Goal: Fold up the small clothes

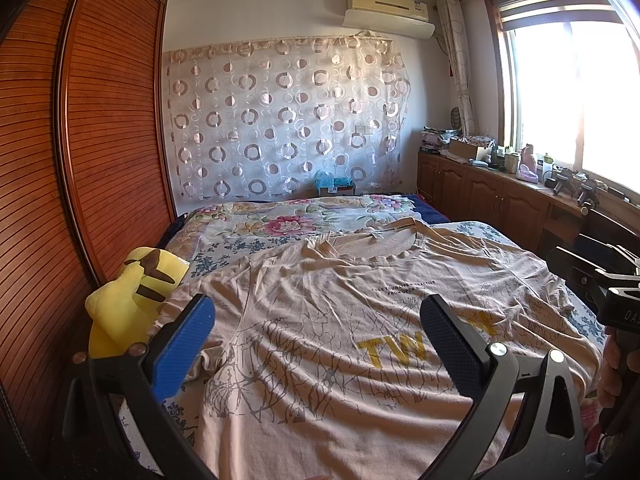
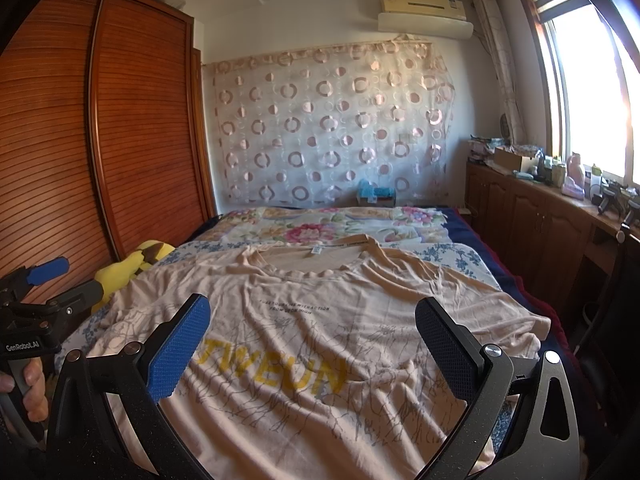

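Two handheld grippers hover side by side over a bed, each held by a person whose fingers are partly visible at the frame edges. The left gripper point(image 1: 316, 332) has its two fingers spread wide apart with nothing between them; one pad is blue, the other dark. The right gripper point(image 2: 312, 332) is likewise spread wide and empty. Below and ahead of both lies the task's garment, a pale peach T-shirt point(image 2: 320, 320), spread face up on the bed point(image 2: 452, 258) with its neckline toward the far end and its hem nearest the grippers. Yellow letters and a grey branching print cover the chest, and the cloth is rumpled with many shallow wrinkles. The left sleeve reaches toward a yellow plush toy point(image 1: 132, 300) that sits just beside the shirt, against a slatted wooden wardrobe point(image 1: 80, 160). A floral bedspread, a patterned curtain and a sunlit window point(image 1: 572, 92) lie beyond. Folding appears not yet begun. To do it well, each gripper would likely pinch a single layer at one side edge or sleeve, lift only slightly, and carry it across toward the middle with even tension, smoothing the wrinkles and keeping the sleeve from catching on the toy.
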`<state>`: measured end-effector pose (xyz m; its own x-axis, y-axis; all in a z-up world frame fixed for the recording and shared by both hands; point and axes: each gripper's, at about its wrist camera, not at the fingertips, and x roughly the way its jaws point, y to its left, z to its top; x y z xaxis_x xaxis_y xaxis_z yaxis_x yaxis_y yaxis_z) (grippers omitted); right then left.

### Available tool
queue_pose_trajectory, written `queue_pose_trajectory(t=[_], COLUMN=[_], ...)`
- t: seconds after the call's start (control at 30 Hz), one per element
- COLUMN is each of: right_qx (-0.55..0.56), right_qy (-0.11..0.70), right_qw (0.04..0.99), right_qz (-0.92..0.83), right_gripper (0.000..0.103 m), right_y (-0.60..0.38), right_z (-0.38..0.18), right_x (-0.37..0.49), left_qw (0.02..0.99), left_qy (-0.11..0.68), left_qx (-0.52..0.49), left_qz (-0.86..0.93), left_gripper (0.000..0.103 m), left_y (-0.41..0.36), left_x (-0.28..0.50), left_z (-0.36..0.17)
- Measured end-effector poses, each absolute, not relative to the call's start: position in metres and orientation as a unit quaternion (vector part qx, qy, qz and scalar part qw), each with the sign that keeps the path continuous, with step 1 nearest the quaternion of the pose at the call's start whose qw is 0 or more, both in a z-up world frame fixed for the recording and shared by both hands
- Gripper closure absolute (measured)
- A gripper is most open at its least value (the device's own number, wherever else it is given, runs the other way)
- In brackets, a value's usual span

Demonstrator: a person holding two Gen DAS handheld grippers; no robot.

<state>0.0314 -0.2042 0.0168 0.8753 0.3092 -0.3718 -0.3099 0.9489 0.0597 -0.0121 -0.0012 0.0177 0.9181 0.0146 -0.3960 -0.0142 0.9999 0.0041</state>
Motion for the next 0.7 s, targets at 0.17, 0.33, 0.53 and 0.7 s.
queue_pose_trajectory(t=[0.17, 0.33, 0.53, 0.7], right_qx=[-0.001, -0.001, -0.009, -0.026], right_qy=[0.192, 0.192, 0.203, 0.217], right_qw=[0.968, 0.968, 0.964, 0.956], right_qz=[0.16, 0.16, 0.173, 0.196], right_gripper=[0.0, 0.0, 0.0, 0.0], right_y=[-0.205, -0.205, -0.201, -0.189], right_z=[0.017, 0.017, 0.013, 0.0], right_x=[0.031, 0.031, 0.03, 0.054], left_qw=[0.979, 0.979, 0.977, 0.969], left_qy=[0.203, 0.202, 0.213, 0.248], left_qx=[0.001, 0.0, 0.007, 0.007], left_qz=[0.007, 0.007, 0.016, 0.017], left_gripper=[0.0, 0.0, 0.0, 0.0], left_y=[-0.001, -0.002, 0.01, 0.042], left_x=[-0.012, -0.012, -0.002, 0.013], left_z=[0.017, 0.017, 0.007, -0.007])
